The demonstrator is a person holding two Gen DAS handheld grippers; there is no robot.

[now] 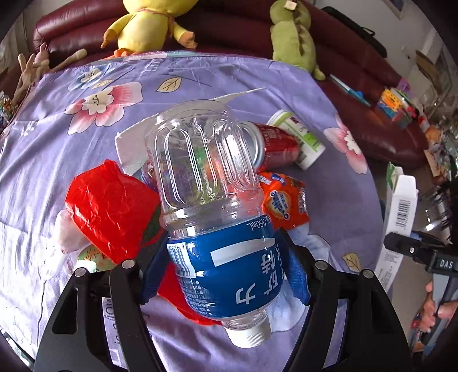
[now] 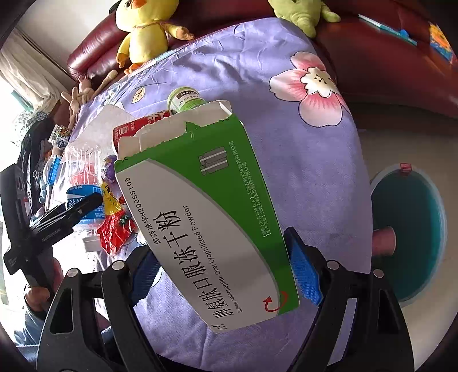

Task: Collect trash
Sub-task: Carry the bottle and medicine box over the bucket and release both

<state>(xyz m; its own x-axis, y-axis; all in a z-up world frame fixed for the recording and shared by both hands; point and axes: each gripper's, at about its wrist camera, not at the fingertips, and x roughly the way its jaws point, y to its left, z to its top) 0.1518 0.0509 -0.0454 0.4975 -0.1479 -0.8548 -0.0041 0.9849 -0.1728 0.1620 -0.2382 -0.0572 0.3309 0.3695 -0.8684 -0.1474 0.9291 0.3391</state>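
Observation:
My left gripper (image 1: 226,271) is shut on a clear plastic bottle (image 1: 211,206) with a blue label, held cap toward the camera above the trash pile. Under it lie a red plastic bag (image 1: 108,206), a red can (image 1: 274,146), a white-green supplement jar (image 1: 303,140) and an orange snack wrapper (image 1: 286,200). My right gripper (image 2: 223,271) is shut on a green and white medicine box (image 2: 206,211) with a torn open top, held over the purple cloth. The box also shows in the left wrist view (image 1: 400,211). The bottle also shows at the left of the right wrist view (image 2: 83,183).
A purple floral cloth (image 1: 200,77) covers the table. A dark red sofa (image 1: 357,85) behind holds a yellow plush duck (image 1: 148,25) and a green plush (image 1: 292,37). A round teal bin (image 2: 409,229) with a pink cup stands on the floor at right.

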